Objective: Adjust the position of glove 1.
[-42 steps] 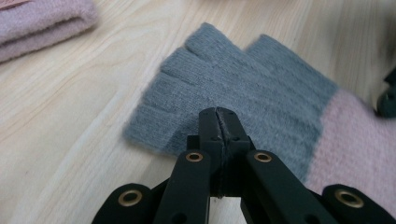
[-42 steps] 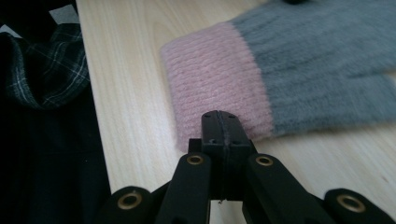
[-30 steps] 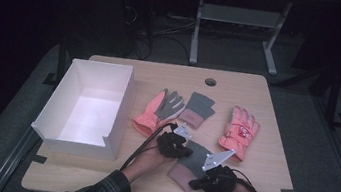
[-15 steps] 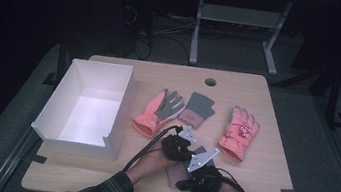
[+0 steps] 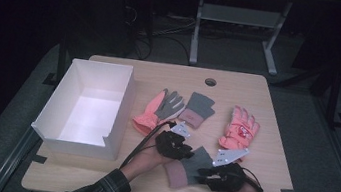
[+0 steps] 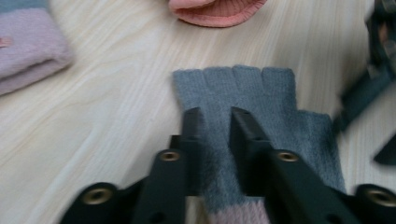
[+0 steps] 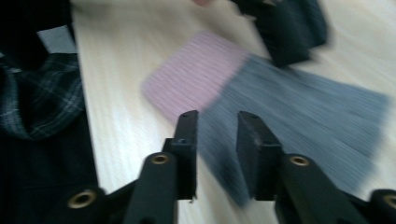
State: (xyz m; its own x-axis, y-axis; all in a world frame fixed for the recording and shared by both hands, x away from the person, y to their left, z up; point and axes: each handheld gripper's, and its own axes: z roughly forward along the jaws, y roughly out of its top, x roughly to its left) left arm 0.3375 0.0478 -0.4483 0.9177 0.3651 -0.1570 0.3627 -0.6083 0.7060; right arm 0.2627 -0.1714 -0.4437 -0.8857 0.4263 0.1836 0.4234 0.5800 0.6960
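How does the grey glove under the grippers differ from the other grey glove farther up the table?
The near grey glove lies beneath both grippers, alone; the far grey glove lies untouched, its edge against the coral-and-grey glove. The near one's pink cuff points toward the person; the far one's cuff also faces the near side, but it lies more upright. Both are grey knit with pink cuffs.

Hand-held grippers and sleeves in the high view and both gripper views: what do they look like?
Each is black. The left hand-held gripper and right hand-held gripper carry a grey three-cornered plate on top and trail black cables. Up close, two flat black jaws join arms with brass-coloured rivets. The person wears dark plaid sleeves.
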